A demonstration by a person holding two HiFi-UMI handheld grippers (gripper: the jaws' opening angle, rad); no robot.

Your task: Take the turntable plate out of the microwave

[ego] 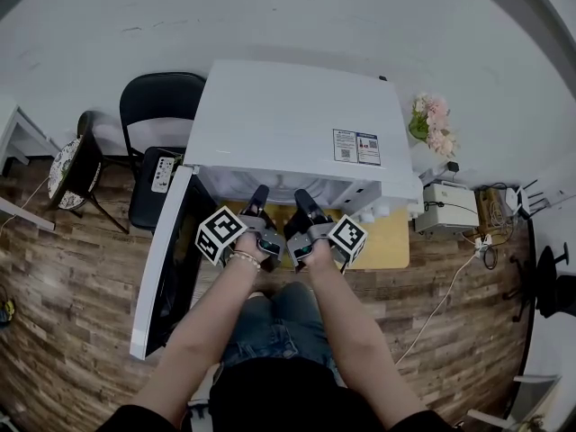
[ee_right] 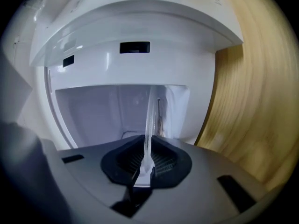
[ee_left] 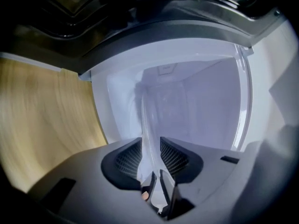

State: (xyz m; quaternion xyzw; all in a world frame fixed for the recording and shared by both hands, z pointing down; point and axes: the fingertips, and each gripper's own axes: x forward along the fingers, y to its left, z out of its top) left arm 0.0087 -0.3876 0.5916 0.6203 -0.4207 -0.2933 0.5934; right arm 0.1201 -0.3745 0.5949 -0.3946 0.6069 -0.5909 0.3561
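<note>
From the head view, the white microwave's [ego: 297,124] top covers its cavity, so the jaw tips and the turntable plate are hidden there. To the left of the left gripper [ego: 256,207], the microwave door [ego: 171,259] hangs swung open, its dark inner face only partly visible.

In the left gripper view, the left gripper [ee_left: 150,155] is clamped on the turntable plate [ee_left: 147,120]. The plate is seen edge-on as a thin clear band running from between the ribbed pads forward into the pale cavity [ee_left: 201,106]. Its round outline cannot be made out, and it is unclear whether it rests on the cavity floor or is lifted off it.

The right gripper [ego: 304,207] sits just beside the left one. In the right gripper view, the right gripper [ee_right: 147,157] is likewise closed on the plate's [ee_right: 149,120] glassy rim, which stands as a narrow streak ahead of the jaws inside the cavity. A blurred thin part behind the plate is unclear.

To the right of the right gripper, the wooden table [ee_right: 247,101] shows, smeared by blur.
</note>
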